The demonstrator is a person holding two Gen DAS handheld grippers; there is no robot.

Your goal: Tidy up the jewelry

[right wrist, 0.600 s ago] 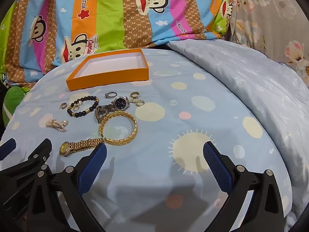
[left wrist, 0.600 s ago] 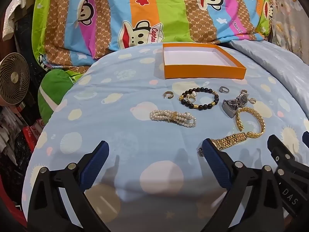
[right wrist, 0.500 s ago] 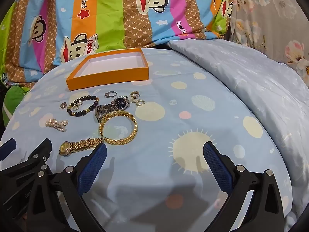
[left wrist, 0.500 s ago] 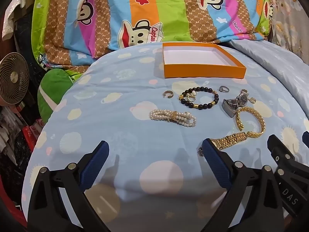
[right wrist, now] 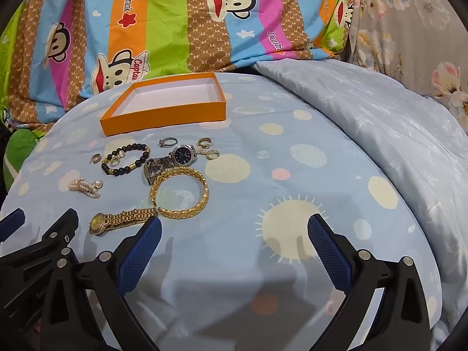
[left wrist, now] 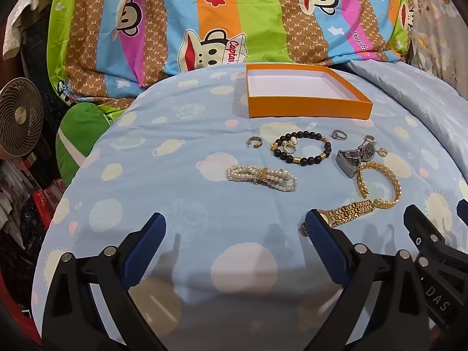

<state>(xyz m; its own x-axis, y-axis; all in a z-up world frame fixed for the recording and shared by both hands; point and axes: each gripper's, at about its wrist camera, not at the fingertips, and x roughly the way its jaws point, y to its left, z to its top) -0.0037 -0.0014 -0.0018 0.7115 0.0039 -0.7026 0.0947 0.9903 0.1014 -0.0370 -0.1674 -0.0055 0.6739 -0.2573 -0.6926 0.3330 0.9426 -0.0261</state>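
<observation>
A big blue sheet with pale spots covers the bed, and a bright striped monkey blanket lies behind it. The orange box sits on the sheet, just in front of that blanket, and it is white inside with nothing in it.

The left gripper hangs low over the sheet, well in front of the box, with its two blue fingers wide apart and nothing between them. The right gripper is beside it, fingers wide apart too, holding nothing.

All the jewelry lies on the sheet in front of the box (none is in it). The gold bangle is the biggest, farther from the box than the silver watch. The gold watch lies farthest from the box, just beside the right gripper's left finger. The black bead bracelet is near the box, with the pearl bracelet a bit farther out. Small rings lie closest to the box
</observation>
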